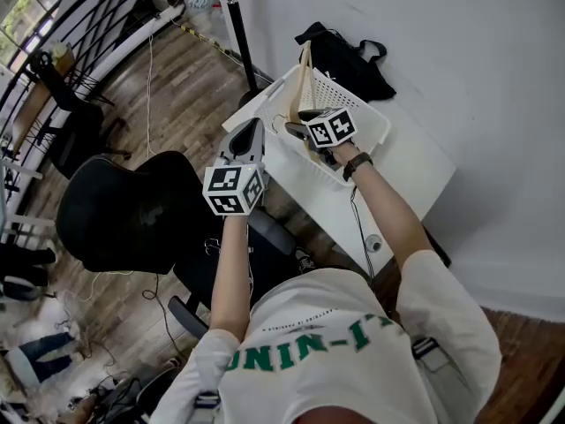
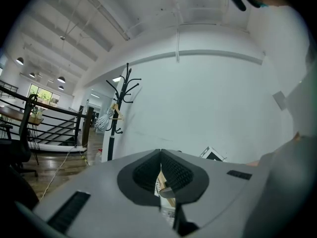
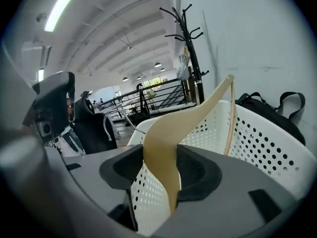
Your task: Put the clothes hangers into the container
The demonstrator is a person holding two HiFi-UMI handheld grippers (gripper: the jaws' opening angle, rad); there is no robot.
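While right hand-held gripper (image 3: 161, 155) clamps wooden hanger (image 3: 198, 115) over white basket (image 3: 262, 143), left hand-held gripper (image 2: 161, 155) sits closed, empty.

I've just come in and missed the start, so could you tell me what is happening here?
A person works with a handheld gripper in each hand. The right gripper is clamped on a tan wooden clothes hanger, holding it over the white perforated plastic basket on the white table. The left gripper is shut and empty, off to the basket's side.
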